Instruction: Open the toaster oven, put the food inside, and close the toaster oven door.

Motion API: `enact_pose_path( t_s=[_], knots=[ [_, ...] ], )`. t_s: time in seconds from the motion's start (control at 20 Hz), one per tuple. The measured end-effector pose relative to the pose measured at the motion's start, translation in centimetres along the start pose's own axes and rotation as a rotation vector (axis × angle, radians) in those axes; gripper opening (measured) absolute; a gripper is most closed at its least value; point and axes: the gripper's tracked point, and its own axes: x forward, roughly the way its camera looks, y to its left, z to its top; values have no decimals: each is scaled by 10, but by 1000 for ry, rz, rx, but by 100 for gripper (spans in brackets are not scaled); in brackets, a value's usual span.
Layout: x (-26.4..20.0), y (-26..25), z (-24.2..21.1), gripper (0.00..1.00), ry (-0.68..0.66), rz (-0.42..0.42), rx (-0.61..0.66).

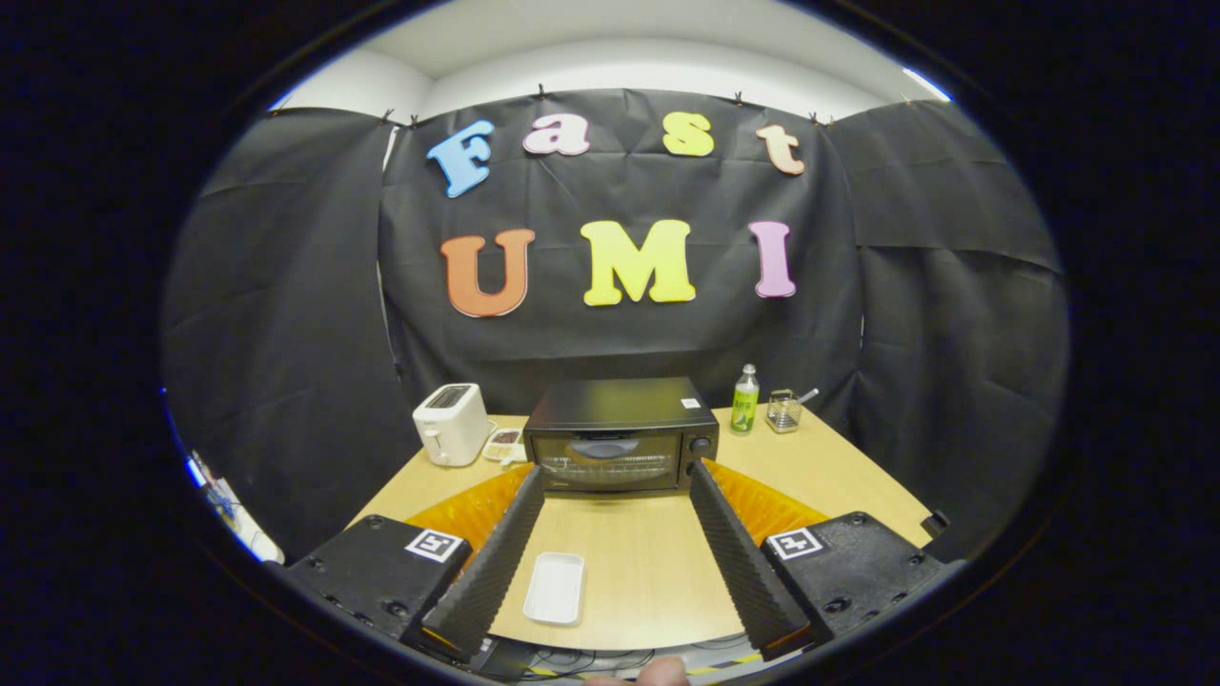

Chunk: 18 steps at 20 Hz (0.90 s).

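Toaster oven [620, 433] sits at the back-middle of the desk [648, 562], door shut, glass front facing the tool [617, 476]; smth dark shows thru the glass but can't tell whether it's food or just a rack. White tray [555, 588] lies between the fingers, nearer the left one — looks empty. That fits both ends: door shut w/ food not yet loaded, or food in and door closed again. Tool is released, fingers spread wide w/ tips just short of the oven front, gripping nothing. If the door is next, approach square to its top edge & pull along the hinge arc — oven may slide otherwise. White toaster [452, 423] left, green bottle [745, 399] and wire basket [783, 411] right.
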Motion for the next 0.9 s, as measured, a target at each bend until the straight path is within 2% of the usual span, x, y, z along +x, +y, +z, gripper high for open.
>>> enact_pose_path(
  t_s=[0.7,0.9],
  knots=[
    [8,5,0,100,4,3,-13],
    [9,14,0,100,10,27,-7]
  ],
)
